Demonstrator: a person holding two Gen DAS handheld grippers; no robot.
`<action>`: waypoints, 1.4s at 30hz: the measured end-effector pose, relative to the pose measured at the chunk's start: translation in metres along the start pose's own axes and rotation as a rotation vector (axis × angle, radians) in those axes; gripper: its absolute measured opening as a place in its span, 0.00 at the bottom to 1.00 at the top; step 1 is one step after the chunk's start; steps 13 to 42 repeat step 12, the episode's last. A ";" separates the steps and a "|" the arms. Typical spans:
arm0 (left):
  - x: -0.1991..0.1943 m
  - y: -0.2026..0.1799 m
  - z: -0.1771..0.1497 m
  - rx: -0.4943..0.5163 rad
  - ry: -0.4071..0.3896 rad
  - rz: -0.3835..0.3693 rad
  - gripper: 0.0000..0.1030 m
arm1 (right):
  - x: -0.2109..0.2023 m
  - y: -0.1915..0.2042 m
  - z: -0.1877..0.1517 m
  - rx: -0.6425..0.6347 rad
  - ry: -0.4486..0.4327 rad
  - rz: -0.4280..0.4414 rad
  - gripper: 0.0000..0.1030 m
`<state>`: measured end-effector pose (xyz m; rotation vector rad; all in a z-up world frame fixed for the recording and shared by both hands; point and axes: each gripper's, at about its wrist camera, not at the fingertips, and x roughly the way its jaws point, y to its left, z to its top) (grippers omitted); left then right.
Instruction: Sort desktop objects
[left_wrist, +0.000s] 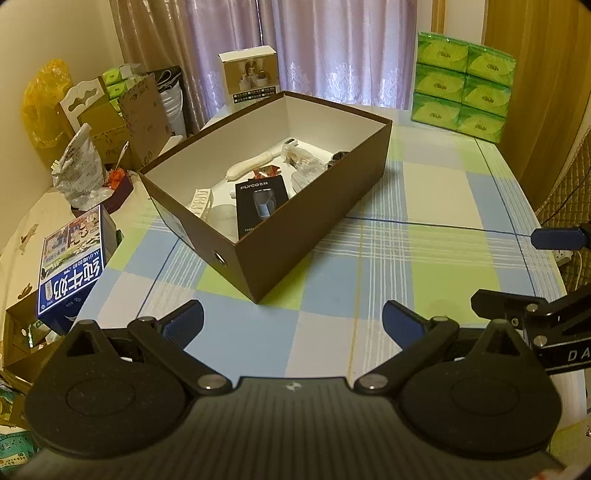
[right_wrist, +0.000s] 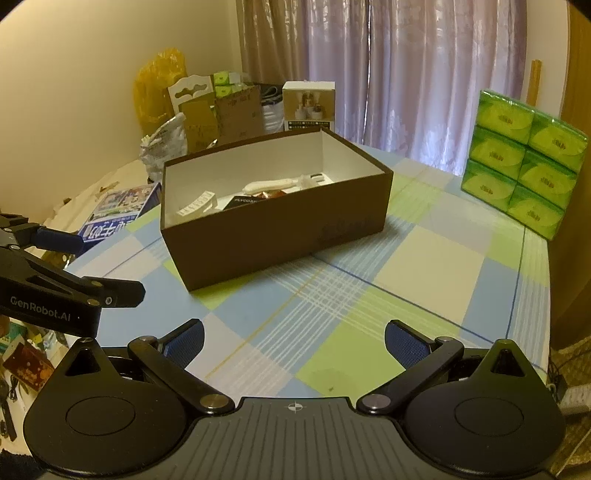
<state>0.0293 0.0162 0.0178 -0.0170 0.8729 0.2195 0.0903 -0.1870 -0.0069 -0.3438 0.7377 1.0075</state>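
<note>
Blue-padded left claw (left_wrist: 291, 321) and right claw (right_wrist: 293, 341) wide open, empty

Left hand-held gripper (left_wrist: 291, 325) and right hand-held gripper (right_wrist: 293, 341) gape (both empty).

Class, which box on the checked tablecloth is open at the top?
The large brown cardboard box with the white interior; the blue milk carton is closed.
</note>
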 end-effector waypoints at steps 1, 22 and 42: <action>0.001 -0.001 -0.001 0.000 0.002 -0.001 0.99 | 0.000 -0.001 -0.001 0.000 0.002 0.000 0.98; 0.008 -0.007 -0.001 0.008 0.017 -0.015 0.99 | 0.002 -0.009 -0.008 0.027 0.025 -0.010 0.98; 0.008 -0.007 -0.001 0.008 0.017 -0.015 0.99 | 0.002 -0.009 -0.008 0.027 0.025 -0.010 0.98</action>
